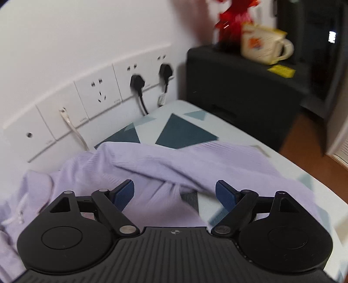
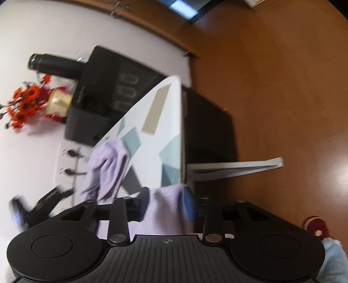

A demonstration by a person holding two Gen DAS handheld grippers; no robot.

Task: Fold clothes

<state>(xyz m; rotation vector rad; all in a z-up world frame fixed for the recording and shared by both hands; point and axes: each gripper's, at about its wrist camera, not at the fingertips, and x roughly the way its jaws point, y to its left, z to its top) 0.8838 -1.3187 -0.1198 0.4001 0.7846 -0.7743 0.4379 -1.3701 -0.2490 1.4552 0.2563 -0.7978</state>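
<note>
A lilac ribbed garment [image 1: 152, 165] lies rumpled on the table [image 1: 239, 135], which is covered with a white cloth printed with teal triangles. My left gripper [image 1: 175, 191] hovers just above the garment, jaws wide open, with nothing between the blue pads [image 1: 125, 192]. In the right wrist view the table [image 2: 161, 130] appears tilted on its side and the garment [image 2: 108, 165] is bunched near the wall. A fold of it [image 2: 165, 209] runs between the fingers of my right gripper [image 2: 167, 202]. Those jaws stand partly open and the pads do not clearly squeeze the cloth.
Wall sockets with two black plugs [image 1: 137, 81] and a white cable sit behind the table. A black cabinet [image 1: 239, 82] to the right carries a cream mug [image 1: 261, 43] and red flowers [image 1: 235, 13]. Wooden floor [image 2: 271, 87] lies beyond the table edge. A blurred black shape [image 2: 43, 204] is at left.
</note>
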